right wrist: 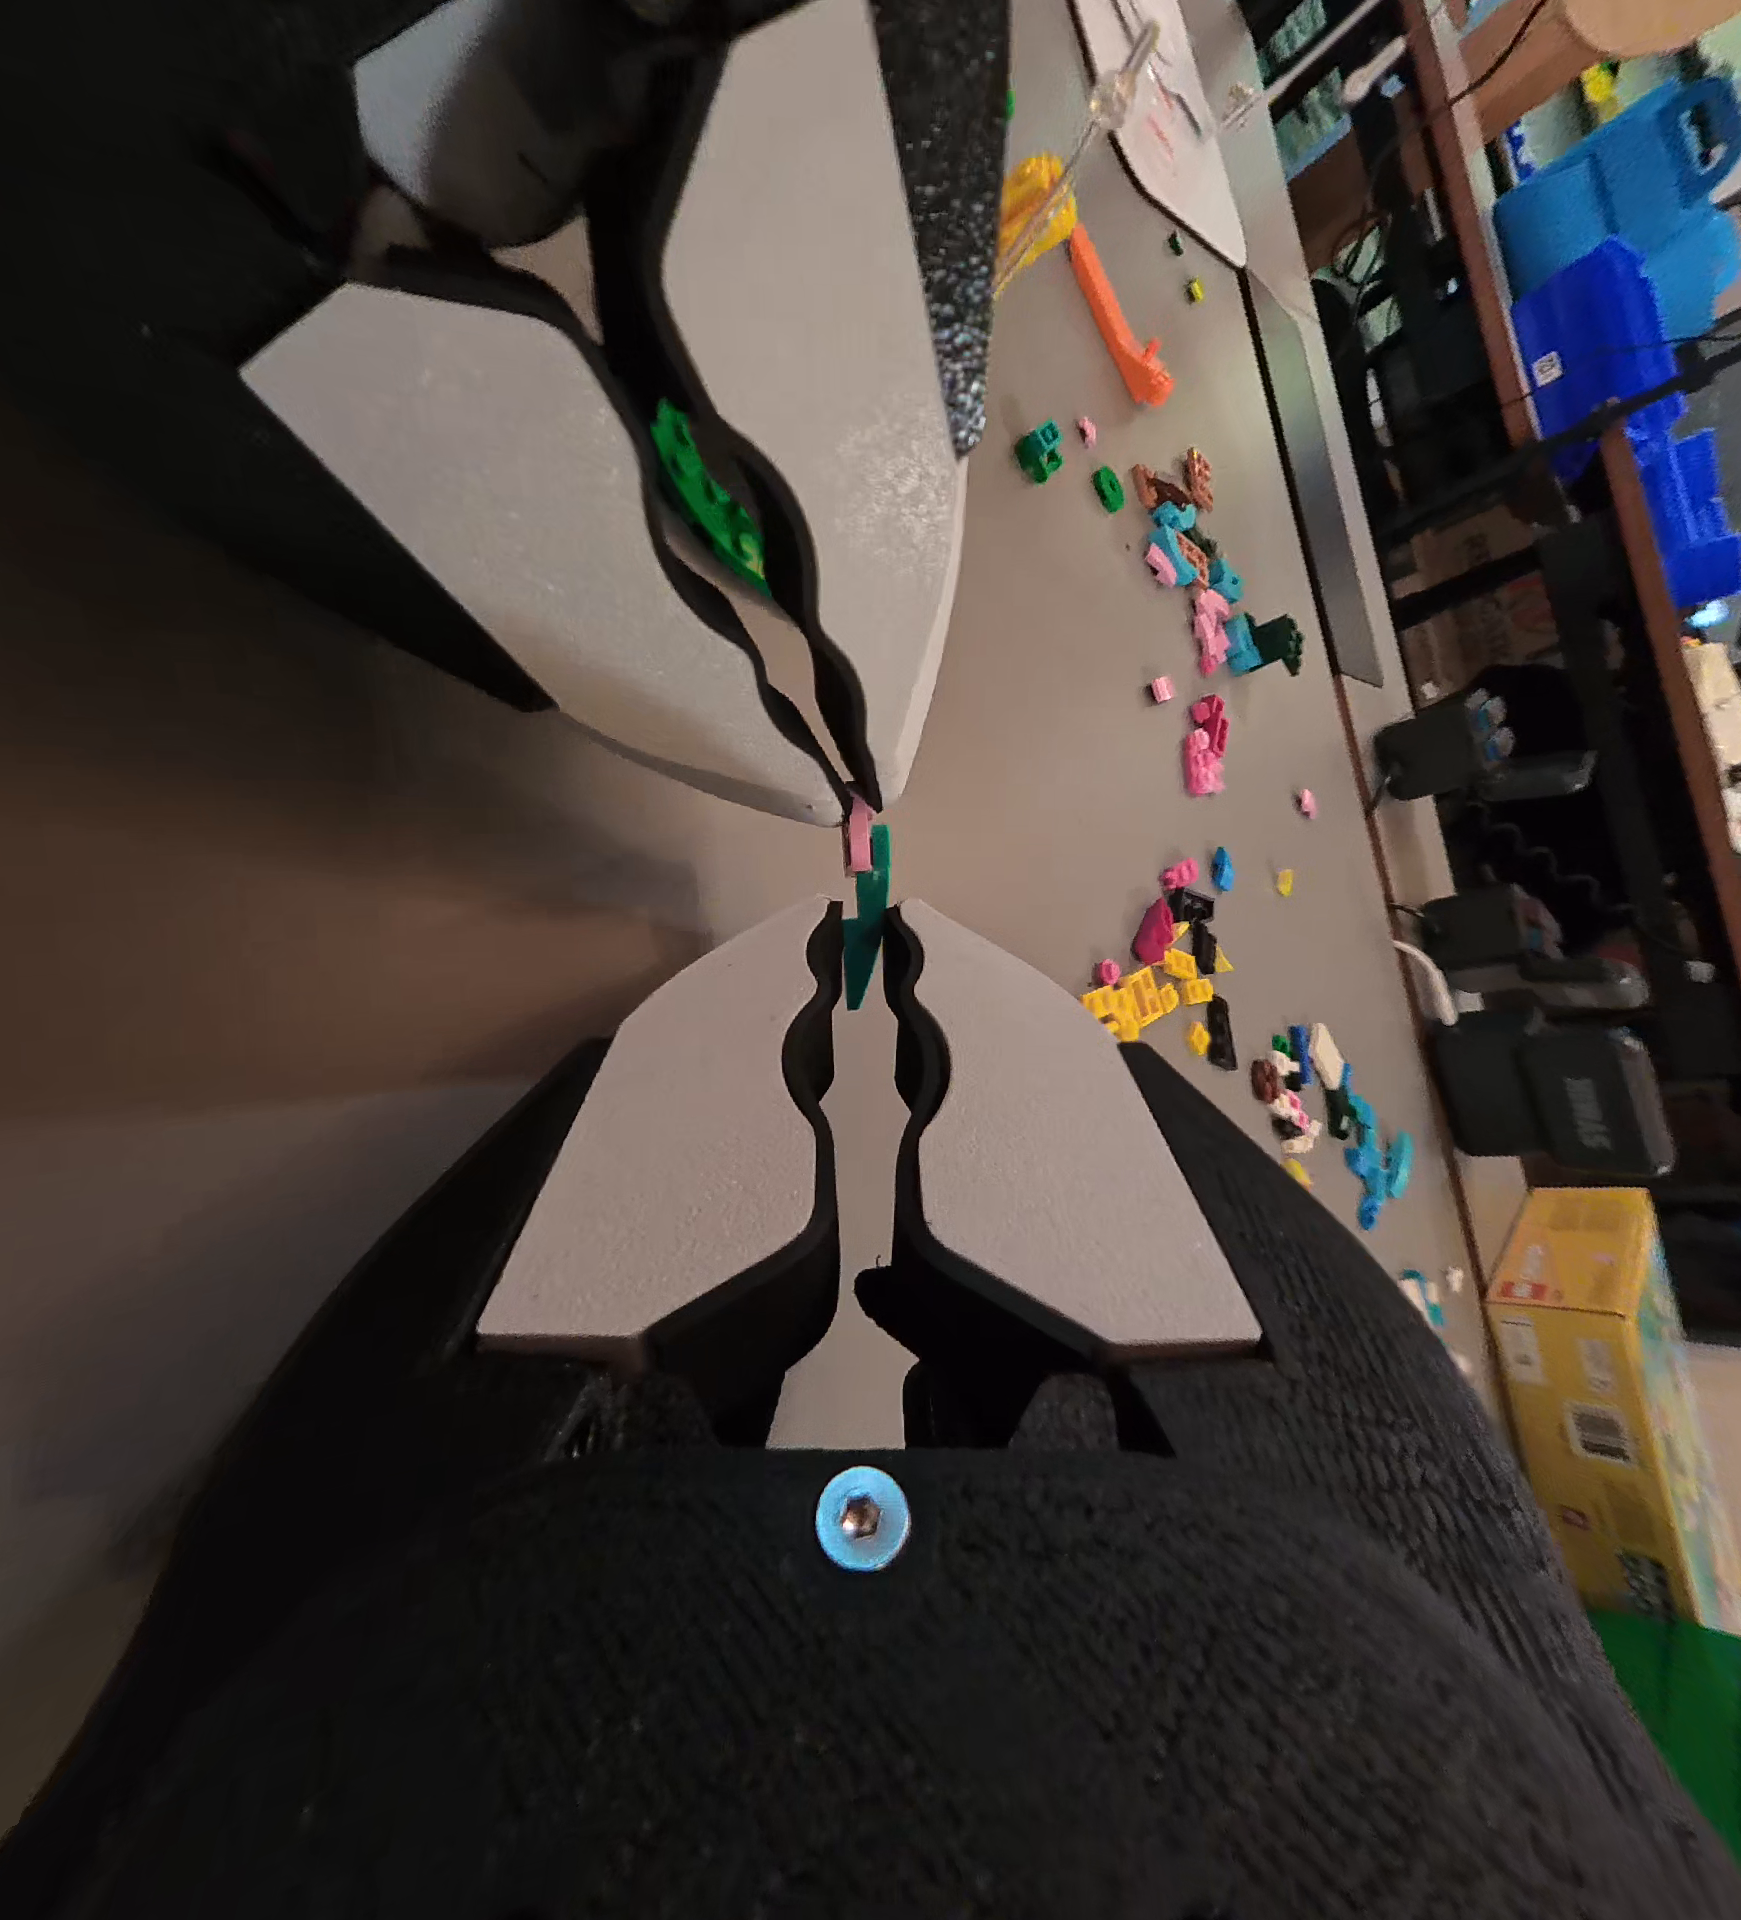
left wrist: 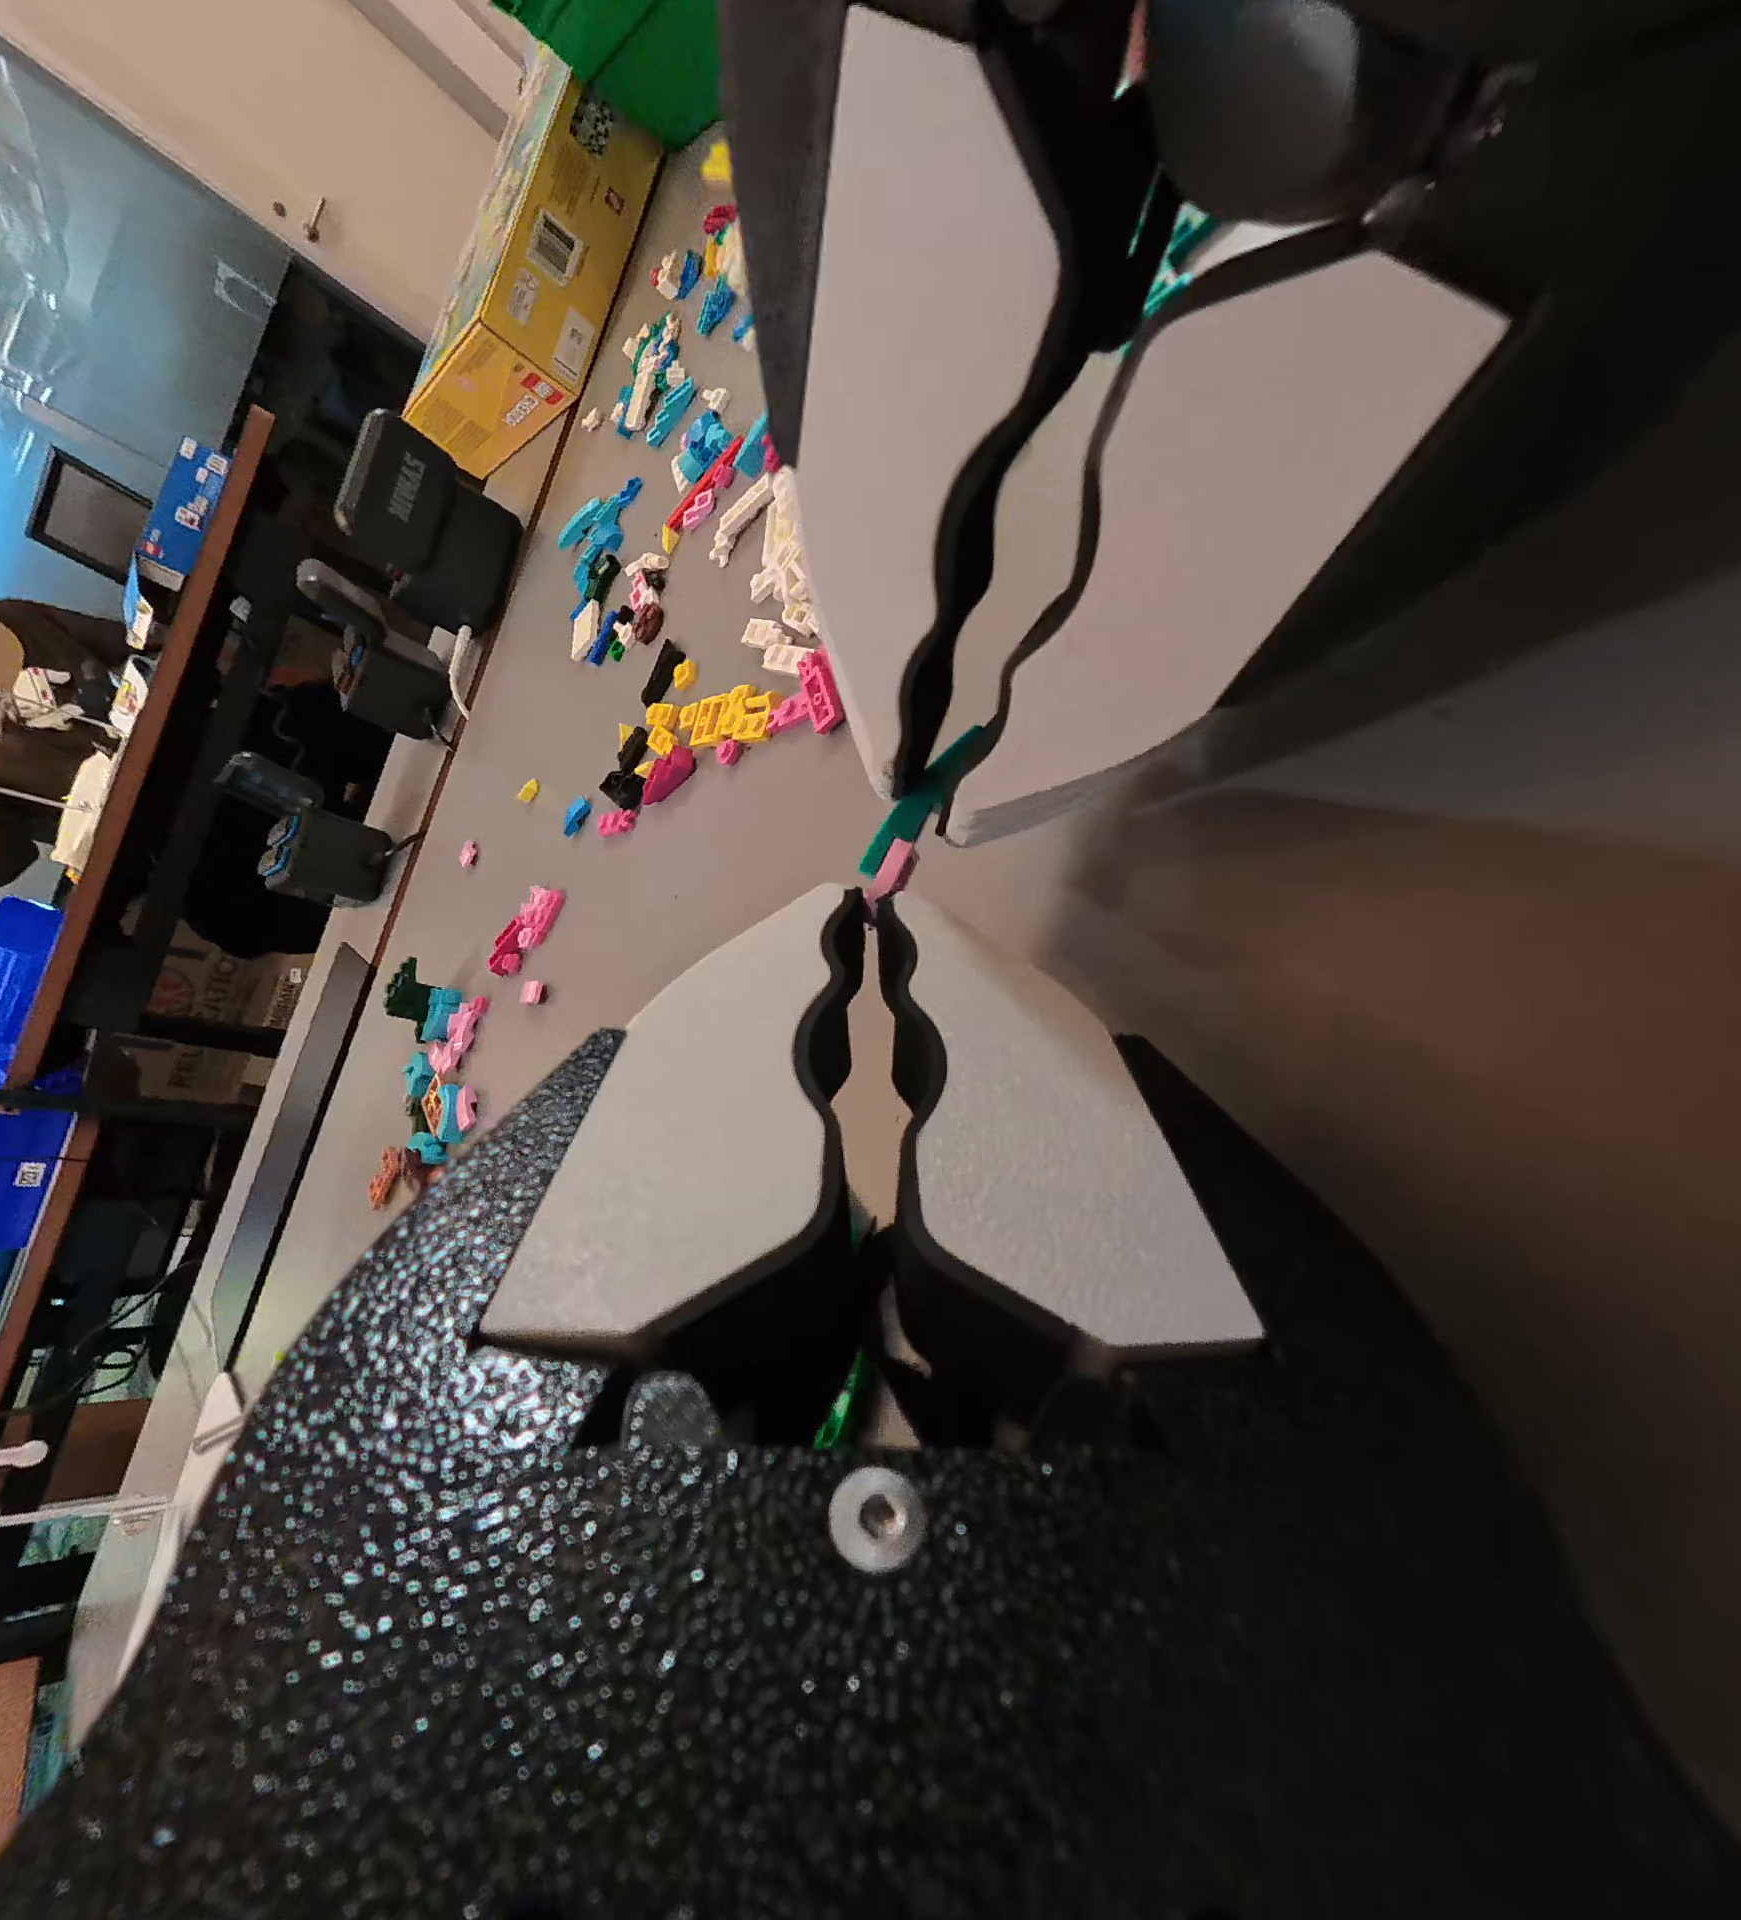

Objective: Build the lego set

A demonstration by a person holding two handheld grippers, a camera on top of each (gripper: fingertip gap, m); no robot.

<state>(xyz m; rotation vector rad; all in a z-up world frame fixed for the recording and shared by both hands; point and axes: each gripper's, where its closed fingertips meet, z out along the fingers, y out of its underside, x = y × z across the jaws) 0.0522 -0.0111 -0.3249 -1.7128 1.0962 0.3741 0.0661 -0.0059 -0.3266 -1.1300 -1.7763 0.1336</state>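
A: Logging item one: we have the left gripper (left wrist: 874, 906), its grey fingers with black wavy pads clenched on a small pale pink plastic brick (left wrist: 892, 868), pinched at the very tips.

B: Confirmed from the other side; there the pink brick (right wrist: 857, 837) juts straight out past the tips of the left gripper (right wrist: 858, 808). Item two?

A: The right gripper (right wrist: 861, 935), jaws closed on a flat teal-green plastic plate with a pointed end (right wrist: 864, 935). We see the pads pressing both faces, the point tucked back between the fingers.

B: And in the left view the same teal plate (left wrist: 923, 800) sticks out of the right gripper (left wrist: 933, 774) toward us.

A: Relation entry: the two grippers meet tip to tip, held up off the grey tabletop (left wrist: 741, 883). The plate's long axis runs along the right gripper's fingers; the brick's runs along the left's. The two pieces overlap at their free ends, brick lying against the plate's flat face, seemingly touching.

B: Whether they are actually pressed together, we cannot tell. Surroundings?

A: Scattered loose coloured bricks (left wrist: 700, 717), a yellow cardboard box (left wrist: 533, 301) at the table's far edge, an orange plastic tool (right wrist: 1120, 322).
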